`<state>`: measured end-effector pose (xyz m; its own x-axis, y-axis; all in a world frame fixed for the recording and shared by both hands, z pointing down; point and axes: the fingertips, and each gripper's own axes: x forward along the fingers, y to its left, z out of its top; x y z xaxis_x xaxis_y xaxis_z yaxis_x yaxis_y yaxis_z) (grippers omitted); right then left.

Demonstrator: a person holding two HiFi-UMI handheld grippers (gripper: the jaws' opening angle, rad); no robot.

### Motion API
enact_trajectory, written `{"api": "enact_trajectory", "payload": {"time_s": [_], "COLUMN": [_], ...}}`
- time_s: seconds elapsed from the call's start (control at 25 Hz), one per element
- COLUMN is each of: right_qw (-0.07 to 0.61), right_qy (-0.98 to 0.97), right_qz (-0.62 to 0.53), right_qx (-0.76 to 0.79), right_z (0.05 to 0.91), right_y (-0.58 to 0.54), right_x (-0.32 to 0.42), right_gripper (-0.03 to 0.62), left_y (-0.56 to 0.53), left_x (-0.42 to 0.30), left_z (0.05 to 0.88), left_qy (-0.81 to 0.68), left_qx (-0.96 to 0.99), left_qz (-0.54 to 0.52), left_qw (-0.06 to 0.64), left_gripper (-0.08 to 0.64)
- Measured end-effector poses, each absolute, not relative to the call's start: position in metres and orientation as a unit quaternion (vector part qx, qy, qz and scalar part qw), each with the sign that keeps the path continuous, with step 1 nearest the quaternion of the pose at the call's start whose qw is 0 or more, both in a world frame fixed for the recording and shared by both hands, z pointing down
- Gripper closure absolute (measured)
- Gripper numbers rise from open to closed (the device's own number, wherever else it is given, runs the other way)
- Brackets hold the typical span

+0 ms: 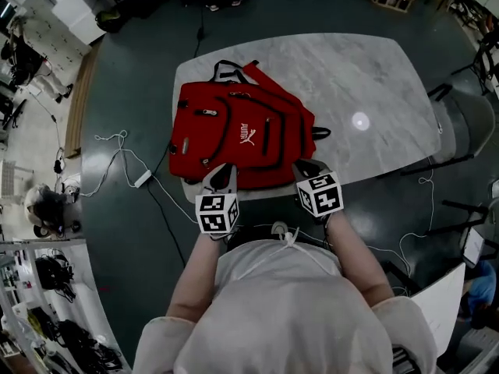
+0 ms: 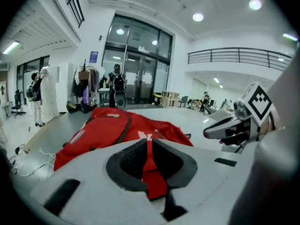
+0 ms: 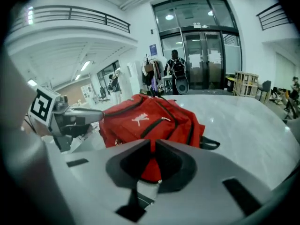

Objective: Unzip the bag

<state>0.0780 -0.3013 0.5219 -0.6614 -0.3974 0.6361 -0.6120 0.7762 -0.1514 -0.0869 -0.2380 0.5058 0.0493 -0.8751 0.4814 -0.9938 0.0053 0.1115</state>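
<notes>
Jaws of the left gripper [image 2: 149,143] are pressed together on a strip of red cloth. It is the near edge of the bag [image 1: 234,135], and the cloth runs between the tips and back into the hollow behind them. The right gripper [image 3: 153,144] has its jaws drawn almost together too, with only a thin slit at the tips. Red cloth from the same bag edge fills the hollow, so it seems to be pinching the bag as well.

In the head view both grippers sit side by side at the near edge of the desk [image 1: 366,84], one at each lower corner of the bag. The bag is a red backpack lying flat with its front up, on the left half of the pale marble desk. Its handle [image 1: 226,70] points away from the person and its bottom edge lies toward them. A white logo [image 1: 247,137] sits on the front, and a black strap loop [image 1: 320,133] sticks out on the right side.

Black zip lines cross the front pocket and curve round the main body — all of them look closed, so nothing inside the bag can be seen.

A white cable [image 1: 129,162] trails on the dark floor to the left of the desk, and a chair [image 1: 468,131] stands at its right end.
</notes>
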Motion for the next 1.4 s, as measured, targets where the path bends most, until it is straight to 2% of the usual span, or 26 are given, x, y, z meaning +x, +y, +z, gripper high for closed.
{"api": "enact_trajectory", "payload": {"time_s": [0.52,0.76,1.4], "right_qw": [0.122,0.1,0.106], "right_qy": [-0.943,-0.944,-0.944], "right_qz": [0.082,0.053,0.055], "right_qx": [0.3,0.309,0.309], "right_z": [0.362,0.344,0.35], "right_y": [-0.305,-0.3,-0.301], "right_x": [0.048,0.054,0.063], "right_gripper": [0.557,0.561,0.565], "left_y": [-0.274,-0.27,-0.275], "left_x": [-0.027,-0.009,0.003], "left_z": [0.314,0.291,0.296], "left_qy": [-0.619,-0.598,-0.601], "left_qx": [0.784,0.801,0.799], "left_qz": [0.012,-0.009,0.003], "left_qw": [0.033,0.023,0.021], "left_gripper": [0.537,0.537,0.537]}}
